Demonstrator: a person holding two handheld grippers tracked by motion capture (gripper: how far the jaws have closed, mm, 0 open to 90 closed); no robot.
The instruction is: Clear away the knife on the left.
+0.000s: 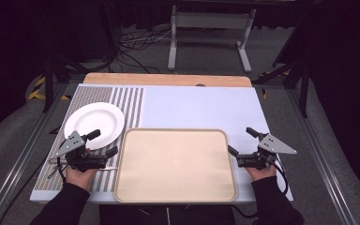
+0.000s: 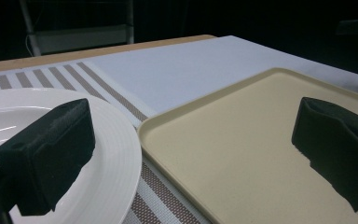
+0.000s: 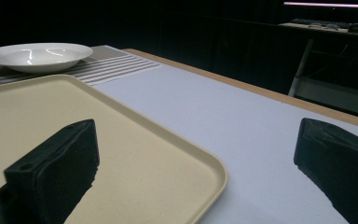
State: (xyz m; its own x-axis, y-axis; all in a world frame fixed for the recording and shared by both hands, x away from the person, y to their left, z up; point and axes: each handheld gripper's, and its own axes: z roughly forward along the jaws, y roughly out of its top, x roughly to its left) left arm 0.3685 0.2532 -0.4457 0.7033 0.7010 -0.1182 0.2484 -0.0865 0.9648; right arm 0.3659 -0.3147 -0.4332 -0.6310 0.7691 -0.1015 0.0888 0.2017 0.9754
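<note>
Beige tray [image 1: 176, 164] at the near middle of the worktop [image 1: 201, 105], white plate [image 1: 94, 124] just left of it on a striped mat [image 1: 126, 103]; left gripper [image 1: 105, 143] and right gripper [image 1: 242, 139] flank the tray, both released, jaws spread, holding nothing.

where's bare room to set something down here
The beige tray is bare. The pale mat beyond it, up to the wooden table edge, is free. It is crowded on the left, where the white plate lies by the left claw.
</note>
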